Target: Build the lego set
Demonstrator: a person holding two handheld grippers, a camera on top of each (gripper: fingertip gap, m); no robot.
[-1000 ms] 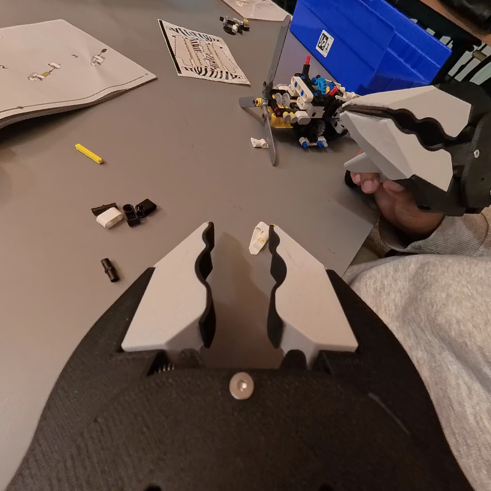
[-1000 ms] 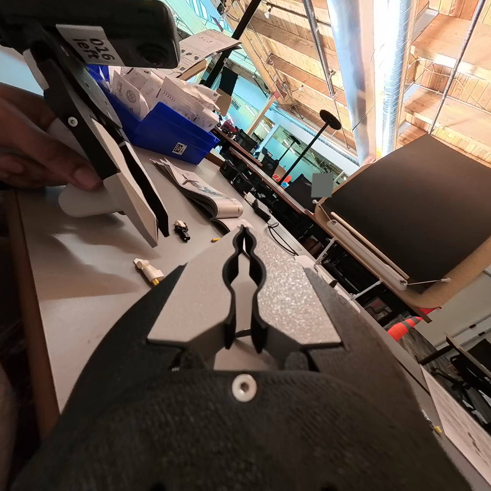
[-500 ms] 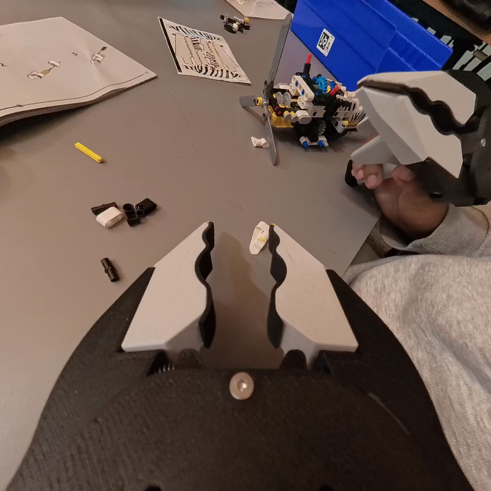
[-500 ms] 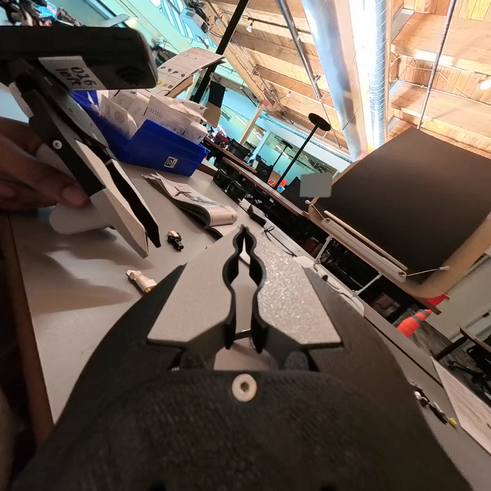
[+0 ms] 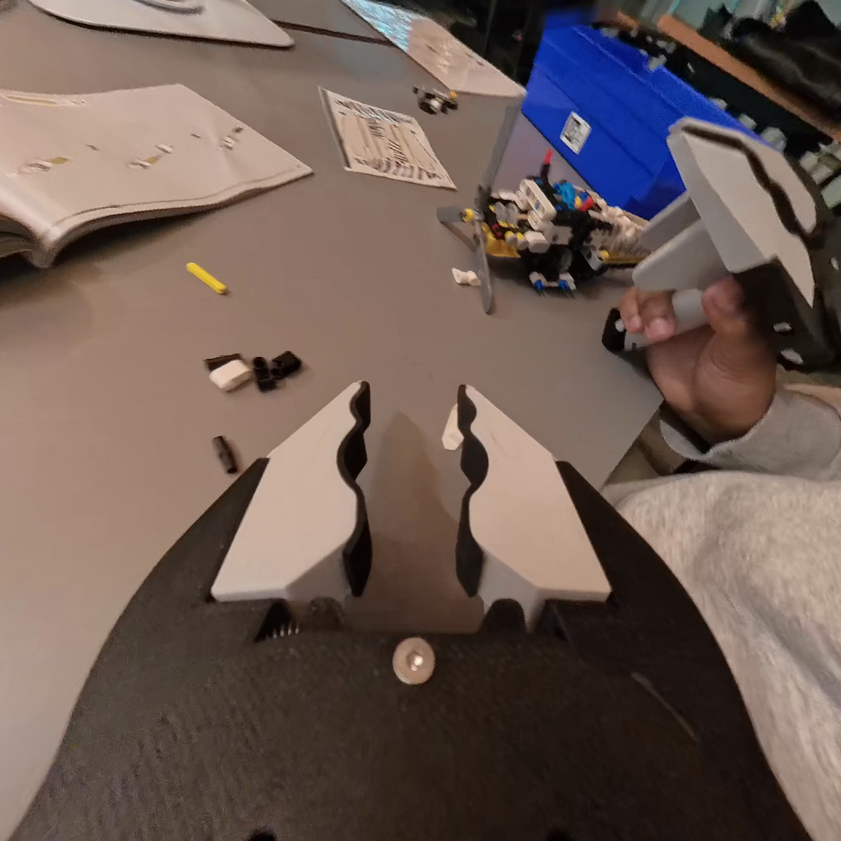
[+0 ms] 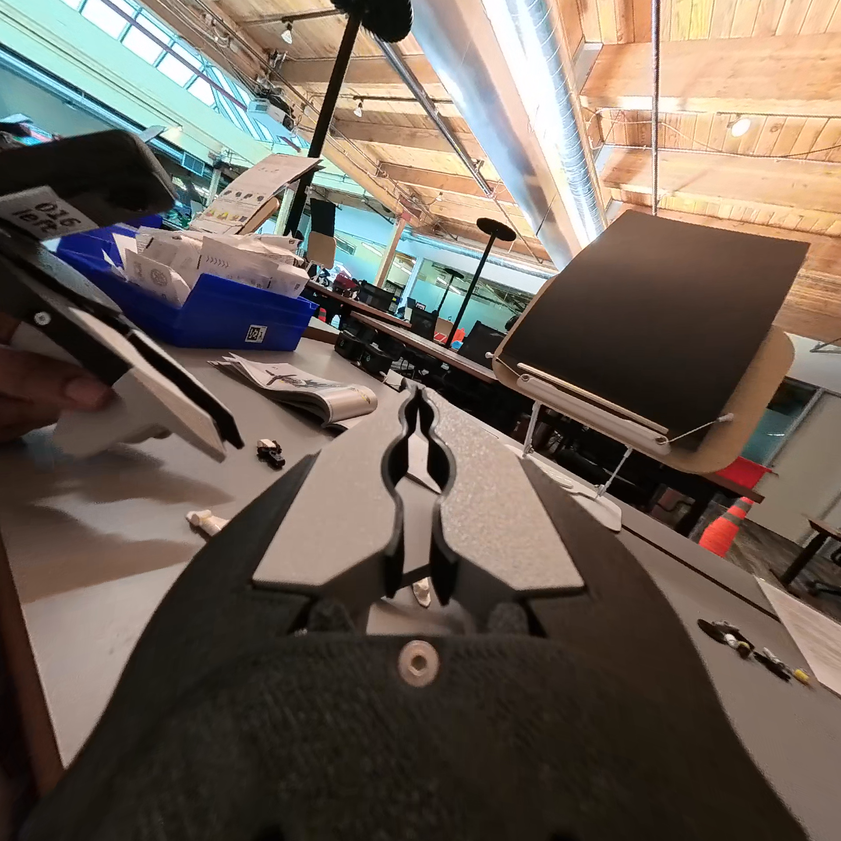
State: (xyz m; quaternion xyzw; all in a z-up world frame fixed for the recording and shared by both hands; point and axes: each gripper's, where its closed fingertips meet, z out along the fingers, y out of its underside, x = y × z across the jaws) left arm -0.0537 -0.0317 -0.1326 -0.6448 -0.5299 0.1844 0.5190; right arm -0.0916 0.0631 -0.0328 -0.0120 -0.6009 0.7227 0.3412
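The partly built lego model (image 5: 546, 232), with a grey propeller at its front, sits on the grey table (image 5: 364, 318) near the right edge. My left gripper (image 5: 413, 387) is open and empty, low over the table; a small white piece (image 5: 452, 428) lies just inside its right finger. It shows from the side in the right wrist view (image 6: 230, 448), with the white piece (image 6: 205, 521) near it. My right gripper (image 5: 687, 134) is held up in a hand (image 5: 701, 355), right of the model, tilted upward. Its jaws are closed tip to tip (image 6: 415, 391) with nothing seen between them.
Loose parts lie on the table: a yellow axle (image 5: 205, 277), a black-and-white cluster (image 5: 250, 371), a black pin (image 5: 224, 454). An open manual (image 5: 113, 168), a sticker sheet (image 5: 387, 141) and a blue bin (image 5: 614, 100) lie farther back. A black board on a stand (image 6: 637, 327) is beyond. My right fingertips sit around 15 cm from my left ones. The small white piece (image 5: 452, 428) sits 4 cm or so from the ends of my left fingers. It is also in sight in the right wrist view (image 6: 205, 514).
The right gripper has lifted away from the model and tipped upward. The left gripper has tilted up a little and stays open over the white piece.
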